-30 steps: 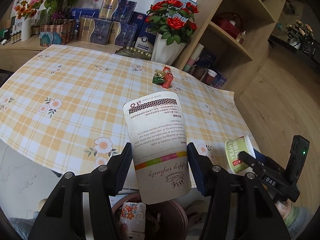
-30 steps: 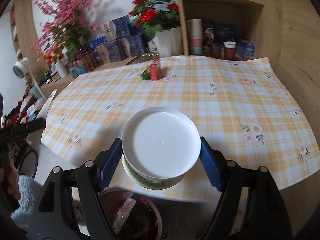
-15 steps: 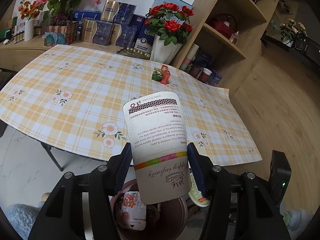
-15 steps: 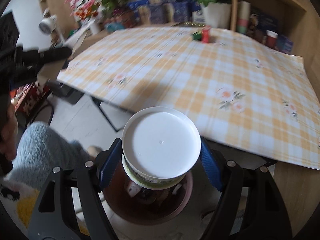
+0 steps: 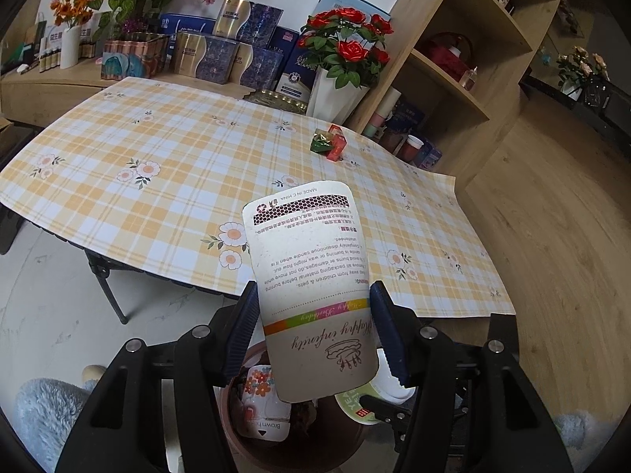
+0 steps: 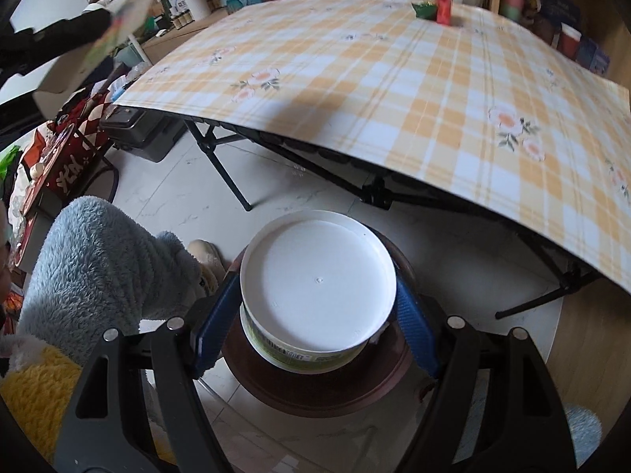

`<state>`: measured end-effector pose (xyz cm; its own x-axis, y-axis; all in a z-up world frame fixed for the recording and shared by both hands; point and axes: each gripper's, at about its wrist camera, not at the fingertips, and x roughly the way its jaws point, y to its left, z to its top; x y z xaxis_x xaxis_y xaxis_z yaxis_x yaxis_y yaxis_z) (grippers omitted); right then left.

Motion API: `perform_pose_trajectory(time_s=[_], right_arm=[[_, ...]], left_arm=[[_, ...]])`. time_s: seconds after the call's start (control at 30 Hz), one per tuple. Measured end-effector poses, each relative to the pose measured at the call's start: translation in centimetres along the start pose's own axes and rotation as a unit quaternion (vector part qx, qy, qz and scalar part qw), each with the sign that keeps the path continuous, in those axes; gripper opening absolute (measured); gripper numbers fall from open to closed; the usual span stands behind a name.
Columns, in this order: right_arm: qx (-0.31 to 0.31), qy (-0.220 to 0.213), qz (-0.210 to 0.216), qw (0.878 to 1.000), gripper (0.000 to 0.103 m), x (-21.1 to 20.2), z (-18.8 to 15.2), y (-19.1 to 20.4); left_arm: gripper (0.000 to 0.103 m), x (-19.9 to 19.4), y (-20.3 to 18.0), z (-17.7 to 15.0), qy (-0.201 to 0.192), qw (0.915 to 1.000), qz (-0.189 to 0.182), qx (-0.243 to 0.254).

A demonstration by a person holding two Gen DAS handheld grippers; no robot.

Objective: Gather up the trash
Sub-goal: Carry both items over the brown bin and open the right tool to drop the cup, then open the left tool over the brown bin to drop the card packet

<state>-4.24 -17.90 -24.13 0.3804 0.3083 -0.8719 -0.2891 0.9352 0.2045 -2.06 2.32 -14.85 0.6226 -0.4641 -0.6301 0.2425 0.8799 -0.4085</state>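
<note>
My left gripper (image 5: 313, 325) is shut on a cream paper candle packet (image 5: 311, 276) printed with small text, held above a brown round bin (image 5: 292, 437) on the floor. A floral paper cup (image 5: 262, 402) lies inside that bin. My right gripper (image 6: 317, 301) is shut on a white-lidded round tub with a green label (image 6: 317, 282), directly over the same brown bin (image 6: 315, 388). That tub (image 5: 364, 400) shows low right in the left wrist view. On the table's far side lie a red and green wrapper pile (image 5: 329, 142) (image 6: 435, 8).
A folding table with a yellow checked floral cloth (image 5: 165, 173) (image 6: 414, 79) fills the middle. Behind it stand gift boxes, a rose pot (image 5: 343, 63) and wooden shelves (image 5: 465, 59). A person's fluffy blue sleeve (image 6: 102, 268) is at the left.
Both grippers moved back off the table edge and now hang over the bin on the floor. The right gripper tilted down steeply. Each keeps its hold.
</note>
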Motion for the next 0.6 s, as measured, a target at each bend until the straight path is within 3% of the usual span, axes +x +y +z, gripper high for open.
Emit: perform_pose_trajectory(time_s=[0.27,0.37,0.6], right_arm=[[0.02,0.013,0.005,1.0,0.077,0.7,-0.1,-0.7],[0.022,0.01,0.003,1.0,0.087,0.5,0.0,-0.8],[0.031,-0.017,-0.028,0.999,0.095,-0.8,0.6,-1.6]], left_arm=[[0.056,0.3,0.1,-0.3,0.009,1.0,-0.001,-0.001],[0.056,0.7,0.1,-0.6,0.016,0.9999,-0.002,0.002],[0.057,1.9,-0.3,-1.3,0.041,0.9989,-0.015,0.016]])
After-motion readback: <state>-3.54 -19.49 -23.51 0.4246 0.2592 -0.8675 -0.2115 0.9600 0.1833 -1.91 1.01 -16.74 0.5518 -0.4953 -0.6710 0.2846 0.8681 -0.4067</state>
